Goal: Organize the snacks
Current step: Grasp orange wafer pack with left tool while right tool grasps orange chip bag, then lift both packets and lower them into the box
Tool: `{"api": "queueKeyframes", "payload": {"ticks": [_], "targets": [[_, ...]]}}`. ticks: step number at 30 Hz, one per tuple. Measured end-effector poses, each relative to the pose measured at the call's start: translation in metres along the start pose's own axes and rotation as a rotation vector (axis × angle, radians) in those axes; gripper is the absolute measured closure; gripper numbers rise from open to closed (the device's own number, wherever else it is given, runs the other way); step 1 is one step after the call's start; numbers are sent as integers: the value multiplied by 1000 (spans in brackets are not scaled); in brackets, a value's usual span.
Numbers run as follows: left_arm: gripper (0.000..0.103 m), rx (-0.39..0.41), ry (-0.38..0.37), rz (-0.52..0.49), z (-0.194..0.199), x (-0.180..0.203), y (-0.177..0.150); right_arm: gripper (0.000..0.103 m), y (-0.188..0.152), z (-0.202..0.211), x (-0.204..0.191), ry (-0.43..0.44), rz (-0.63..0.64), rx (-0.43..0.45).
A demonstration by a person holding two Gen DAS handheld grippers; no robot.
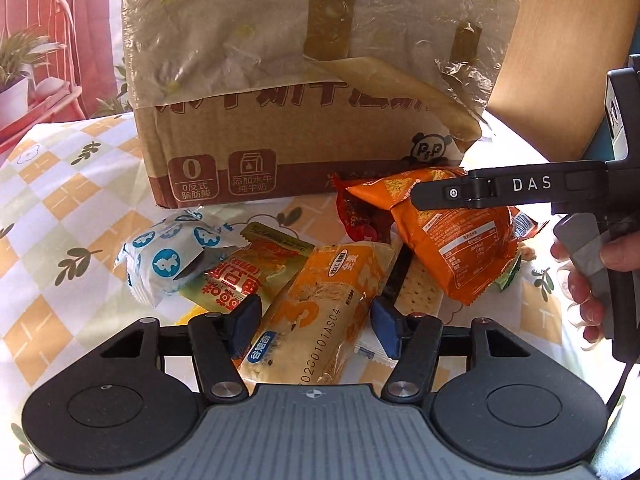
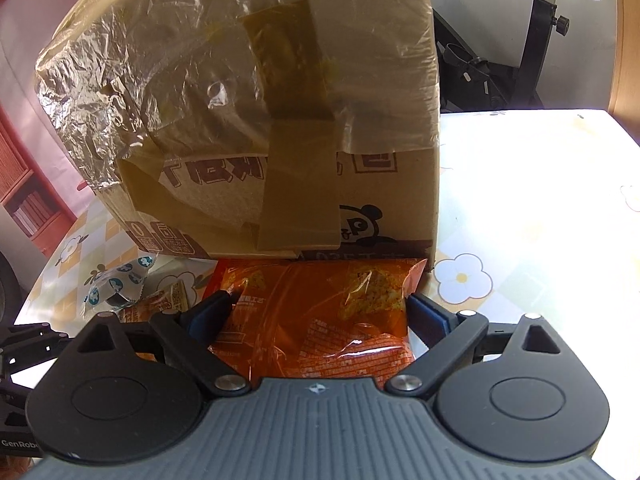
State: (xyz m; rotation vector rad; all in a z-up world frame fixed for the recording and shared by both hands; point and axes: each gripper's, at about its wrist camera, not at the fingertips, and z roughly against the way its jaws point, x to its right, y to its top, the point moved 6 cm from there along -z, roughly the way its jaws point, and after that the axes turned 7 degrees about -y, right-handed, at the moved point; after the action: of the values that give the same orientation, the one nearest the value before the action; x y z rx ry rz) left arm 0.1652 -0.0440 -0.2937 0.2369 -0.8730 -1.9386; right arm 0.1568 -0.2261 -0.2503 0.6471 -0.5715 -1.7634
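Note:
A pile of snack packets lies in front of a taped cardboard box [image 1: 304,92]. My left gripper [image 1: 316,320] is open, its blue pads on either side of a long orange-and-cream bar packet [image 1: 320,308], not pressing it. Beside it lie a white packet with blue animal prints [image 1: 172,256] and a yellow-green packet [image 1: 248,272]. My right gripper [image 2: 320,312] is open around an orange chip bag [image 2: 320,320]; it also shows in the left wrist view [image 1: 460,248]. The box [image 2: 260,120] stands just behind the bag.
The table has a checked floral cloth [image 1: 60,208]. A red packet [image 1: 360,216] and a cracker pack [image 1: 420,288] lie under the chip bag. A red chair [image 1: 36,20] and plant stand at the left. A black stand [image 2: 520,40] is behind the table.

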Motion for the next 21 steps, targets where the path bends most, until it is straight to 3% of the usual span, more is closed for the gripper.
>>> {"api": "queueKeyframes", "payload": {"ticks": [4,6,14,21], "targets": [[60,5,25,-18,1,5,2,8,-1,-3,2,14,-53,-11],[63,26,31,-9,5,5,2,8,-2,-3,3,20,-54,-8],[64,98,32,36,30,3,9,24,-1,12,-7,62,8,15],[64,174,51,42,53,11,20,27,-5,37,-13,70,46,77]]}}
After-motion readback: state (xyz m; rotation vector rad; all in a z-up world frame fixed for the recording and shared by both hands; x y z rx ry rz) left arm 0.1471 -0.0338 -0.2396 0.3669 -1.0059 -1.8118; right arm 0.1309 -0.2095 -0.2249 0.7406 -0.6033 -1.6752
